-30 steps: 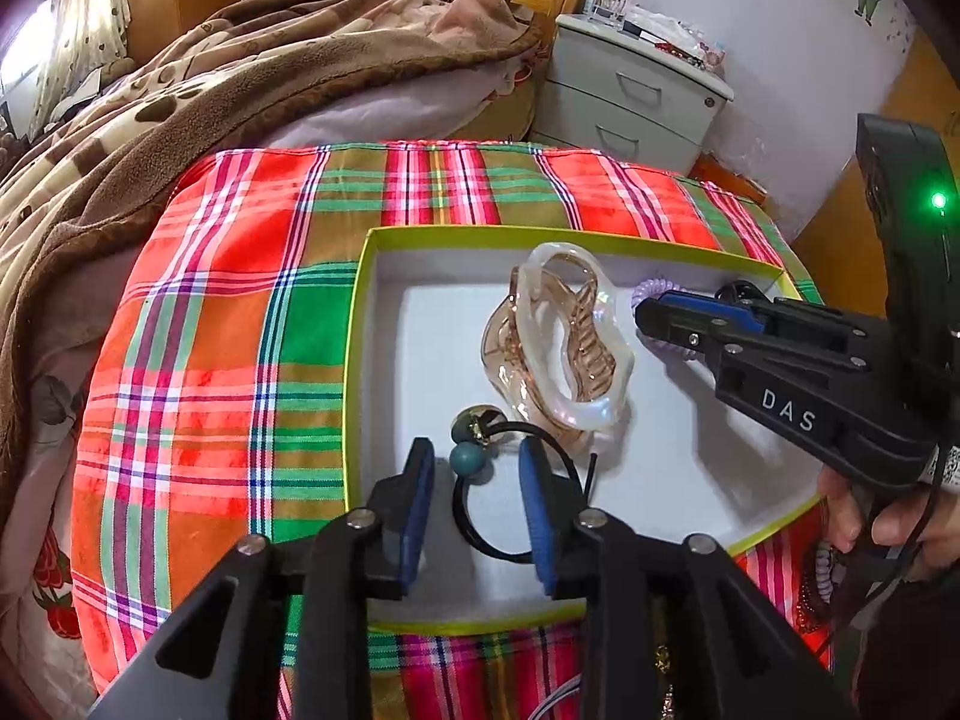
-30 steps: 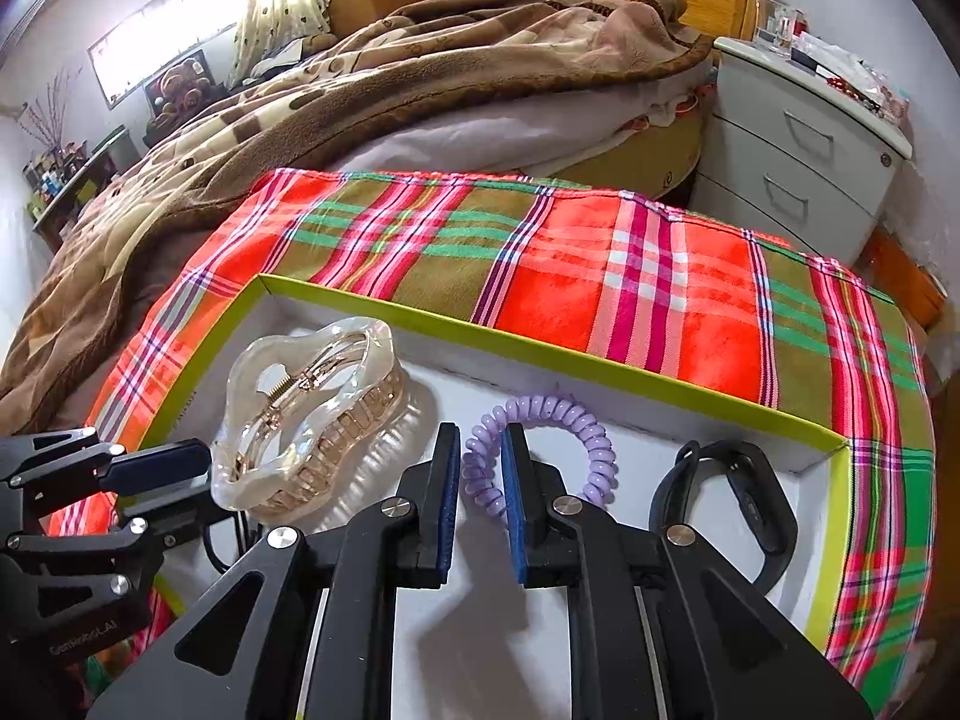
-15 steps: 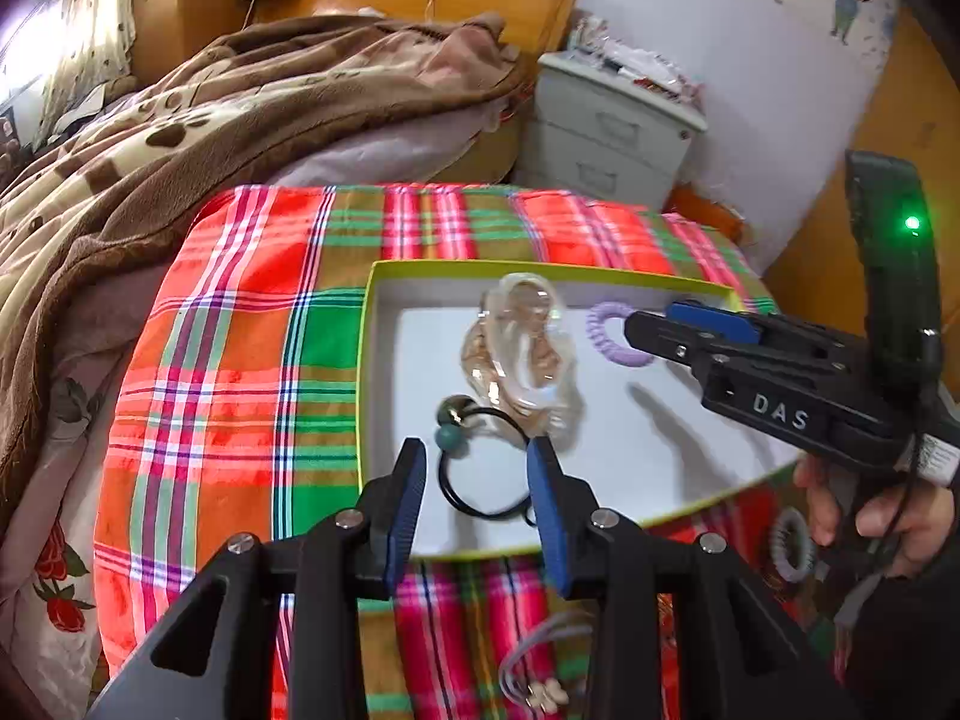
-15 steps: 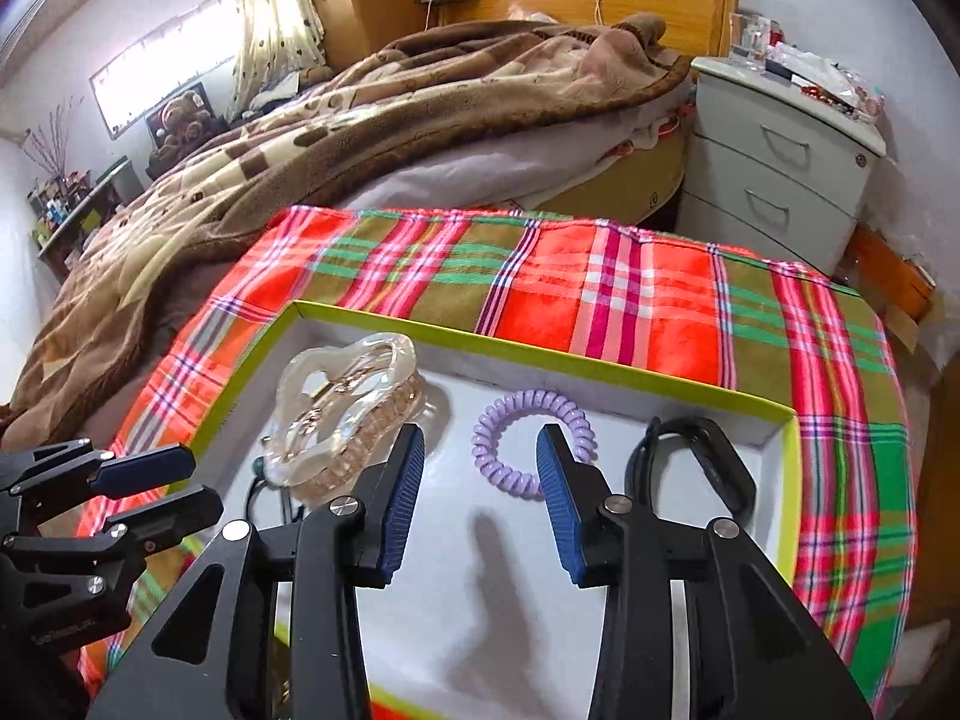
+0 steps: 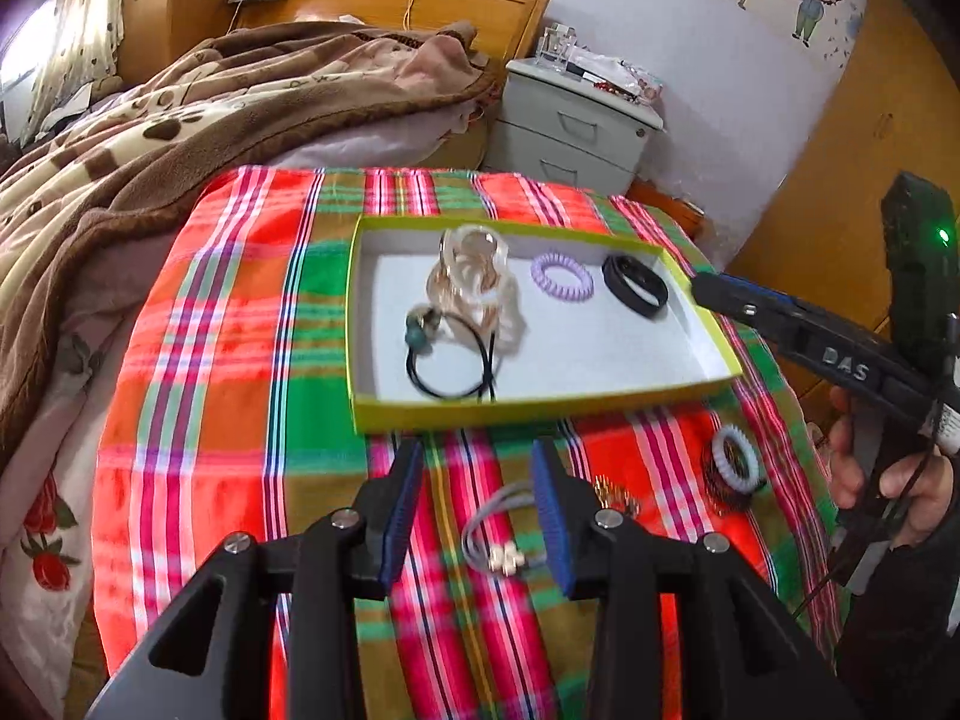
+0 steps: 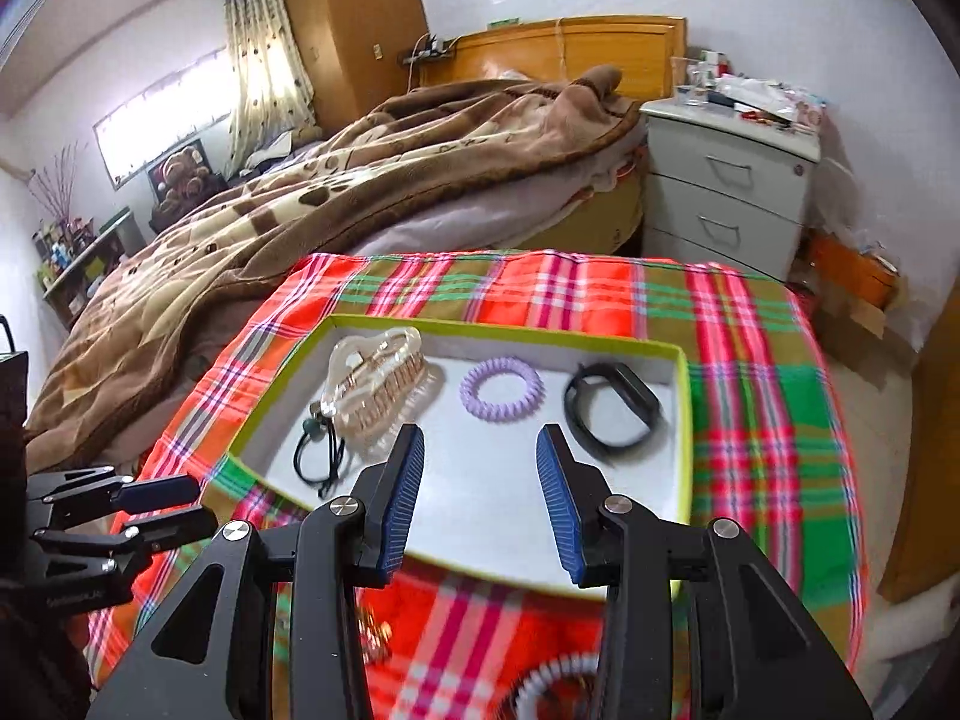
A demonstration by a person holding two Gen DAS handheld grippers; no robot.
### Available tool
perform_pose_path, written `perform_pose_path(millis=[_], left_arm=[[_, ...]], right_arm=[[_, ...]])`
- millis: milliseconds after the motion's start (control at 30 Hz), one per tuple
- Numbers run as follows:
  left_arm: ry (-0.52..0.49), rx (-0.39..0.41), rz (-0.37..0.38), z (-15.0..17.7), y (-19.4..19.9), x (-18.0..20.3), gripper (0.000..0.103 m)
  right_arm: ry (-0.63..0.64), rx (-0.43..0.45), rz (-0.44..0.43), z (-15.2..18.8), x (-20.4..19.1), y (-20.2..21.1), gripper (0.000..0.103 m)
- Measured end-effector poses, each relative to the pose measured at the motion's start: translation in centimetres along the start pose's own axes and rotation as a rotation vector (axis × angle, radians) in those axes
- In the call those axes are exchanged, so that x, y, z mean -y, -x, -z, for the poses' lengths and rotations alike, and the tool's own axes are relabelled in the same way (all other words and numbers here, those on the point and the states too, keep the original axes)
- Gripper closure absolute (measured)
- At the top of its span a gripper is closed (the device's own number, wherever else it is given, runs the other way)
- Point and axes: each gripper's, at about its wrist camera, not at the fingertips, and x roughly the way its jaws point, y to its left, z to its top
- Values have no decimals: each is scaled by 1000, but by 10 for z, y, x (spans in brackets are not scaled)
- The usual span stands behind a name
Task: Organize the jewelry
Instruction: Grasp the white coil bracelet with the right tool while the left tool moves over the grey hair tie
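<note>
Now pulled back from the box [image 5: 543, 399], both empty: left gripper [image 5: 477, 513], jaws just widened; right gripper [image 6: 480, 501], open, purple coil tie [image 6: 501, 397] released near the far edge.

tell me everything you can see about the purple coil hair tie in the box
The purple coil hair tie is a pale lilac ring of tightly wound spiral cord, plastic by the look of it, closed into a loop. It lies flat on the white floor of the green-edged box, near the far wall, between the clear claw clip and the black band. It touches neither of them, and no gripper touches it. Its coils look even and unstretched.
</note>
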Motion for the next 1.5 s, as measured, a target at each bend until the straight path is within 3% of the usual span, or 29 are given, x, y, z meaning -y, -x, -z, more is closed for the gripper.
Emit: perform_pose_path(millis=[433,1033,1133,1267,1333,1500], left_arm=[[54,-56,49,38,-7,-7,64],[99,-114,74,54,-20,-1,64],[99,-120,66,54,-22,2,64],[106,-125,53,54,-23,4,64],[105,-125,47,54,-24,5,64],[120,-127,32,53,-26,6,64]], right_arm=[[-112,-14,100,70,51,41,63],[-191,-84,25,106,63,25,63],[-195,-88,19,108,64,24,81],[-190,-88,6,111,63,23,83],[-197,-82,4,111,64,24,91],[-187,-64,6,111,63,29,93]])
